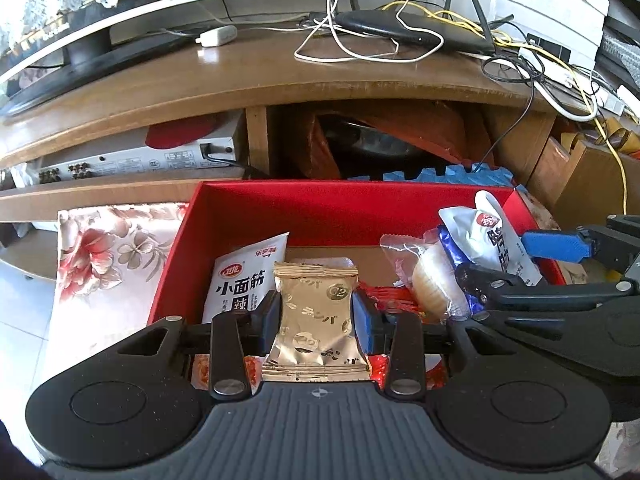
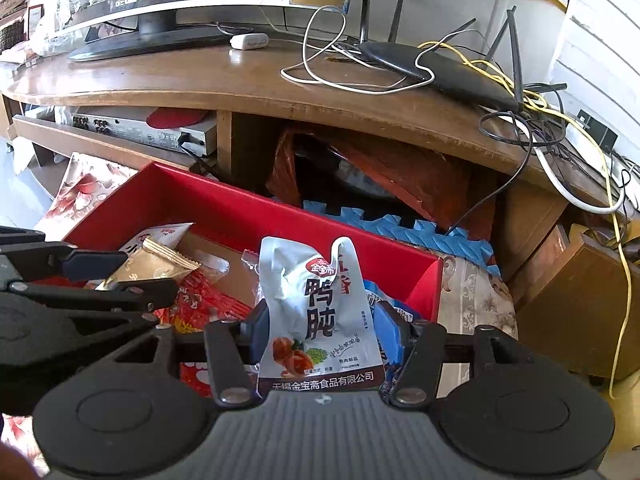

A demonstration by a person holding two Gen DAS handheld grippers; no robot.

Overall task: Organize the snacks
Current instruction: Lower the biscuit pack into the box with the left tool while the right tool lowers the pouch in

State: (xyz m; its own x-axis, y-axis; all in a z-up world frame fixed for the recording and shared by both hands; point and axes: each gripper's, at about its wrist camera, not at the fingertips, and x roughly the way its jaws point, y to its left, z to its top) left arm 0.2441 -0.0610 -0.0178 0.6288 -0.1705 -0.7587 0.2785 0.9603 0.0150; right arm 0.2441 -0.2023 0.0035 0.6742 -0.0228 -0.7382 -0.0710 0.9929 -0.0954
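Observation:
My left gripper [image 1: 316, 320] is shut on a gold foil snack packet [image 1: 316, 312] and holds it upright over the red box [image 1: 320, 204]. My right gripper [image 2: 320, 332] is shut on a white duck-gizzard pouch [image 2: 320, 308] above the box's right side [image 2: 428, 280]. Each gripper shows in the other view: the right gripper [image 1: 520, 260] with the white pouch [image 1: 496, 236], and the left gripper [image 2: 120, 276] with the gold packet [image 2: 148, 266]. In the box lie a white noodle-snack packet [image 1: 244, 280], a clear-wrapped bun [image 1: 430, 280] and red packets [image 2: 200, 304].
The box sits on a floral cloth [image 1: 108, 256] before a wooden TV stand [image 1: 280, 80]. On the stand are a monitor [image 1: 100, 8], a router [image 1: 416, 28] and tangled cables [image 1: 560, 68]. Blue foam mats [image 1: 448, 174] lie behind the box. A brown cabinet [image 2: 576, 312] stands at right.

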